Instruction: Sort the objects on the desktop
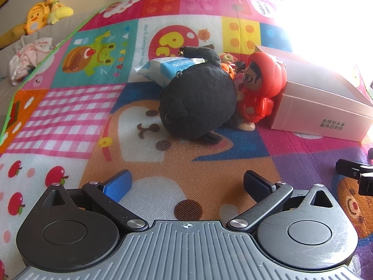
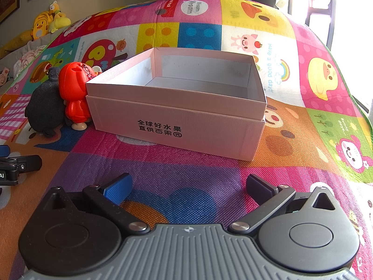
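A black plush toy (image 1: 198,100) lies on the colourful play mat (image 1: 70,116), ahead of my left gripper (image 1: 186,184), which stands open and holds nothing. A red hooded figurine (image 1: 258,86) leans between the plush and a pale pink cardboard box (image 1: 326,114). Behind the plush lie a blue-and-white packet (image 1: 163,70) and some small orange toys (image 1: 229,63). In the right wrist view the open-topped box (image 2: 177,126) shows a bare white inside, with the figurine (image 2: 74,88) and plush (image 2: 44,109) at its left. My right gripper (image 2: 188,186) is open over the mat, short of the box.
Yellow plush toys (image 1: 42,14) and crumpled cloth (image 1: 30,58) rest on a grey ledge beyond the mat's green left edge. The other gripper's black parts (image 1: 359,175) show at the right edge of the left view. Bright window light washes out the far right.
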The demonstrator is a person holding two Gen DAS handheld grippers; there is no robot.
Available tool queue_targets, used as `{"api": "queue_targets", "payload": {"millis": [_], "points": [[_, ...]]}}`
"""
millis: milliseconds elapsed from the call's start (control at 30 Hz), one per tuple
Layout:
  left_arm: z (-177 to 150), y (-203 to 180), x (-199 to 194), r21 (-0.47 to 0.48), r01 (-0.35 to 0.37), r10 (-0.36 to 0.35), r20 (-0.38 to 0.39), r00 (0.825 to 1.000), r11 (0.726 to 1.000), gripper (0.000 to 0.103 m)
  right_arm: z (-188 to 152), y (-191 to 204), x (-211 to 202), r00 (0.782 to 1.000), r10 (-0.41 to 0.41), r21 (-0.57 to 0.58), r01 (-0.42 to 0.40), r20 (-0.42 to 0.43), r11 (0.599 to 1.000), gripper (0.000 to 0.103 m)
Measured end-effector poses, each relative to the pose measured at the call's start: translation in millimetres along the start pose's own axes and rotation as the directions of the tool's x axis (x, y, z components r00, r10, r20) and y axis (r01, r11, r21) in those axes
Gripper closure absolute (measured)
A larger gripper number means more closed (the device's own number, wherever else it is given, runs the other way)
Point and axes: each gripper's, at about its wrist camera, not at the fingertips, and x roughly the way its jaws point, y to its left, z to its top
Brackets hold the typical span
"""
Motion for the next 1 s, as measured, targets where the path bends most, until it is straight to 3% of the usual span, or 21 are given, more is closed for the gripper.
{"api": "queue_targets", "payload": {"millis": [367,467,667,767,833,900,1000], "points": [[1,2,0,0.03,0.025,-0.024,-0.021,0.999,0.999,0.0,1,-3,-1,1.0,0.001,0.002,-0.001,-0.004,1.0,0.0],[1,5,-1,0.025,0.039,-0.039,-0.015,0.999,0.999,0.0,7,1,-3,0.997,-0.011,0.003,0.011,-0.074,1.0,0.0],[11,11,5,0.046,0.053,-0.053,-0.002,0.999,0.998,0.0,8,6,-7,0.992,-0.046,0.02,0.049,-0.12,0.999,0.0],[27,13,13,0.09,0.006,-0.011,0.058,0.998,0.996,0.0,15,11,-7,0.99,-0.043,-0.029,0.039,-0.131,0.999,0.0],[38,18,19,0.108,-0.039,0.028,0.099,0.995,0.993,0.0,21,22,-10,0.994,0.015,-0.094,-0.025,-0.104,0.995,0.0],[49,30,25,0.083,-0.1,0.088,0.139,0.986,0.992,0.0,27,39,-20,0.999,0.027,-0.16,-0.029,-0.018,0.987,0.0],[59,58,31,-0.039,-0.26,0.263,0.16,0.952,0.965,0.0,38,71,-40,0.986,0.055,-0.313,-0.002,0.16,0.95,0.0]]}}
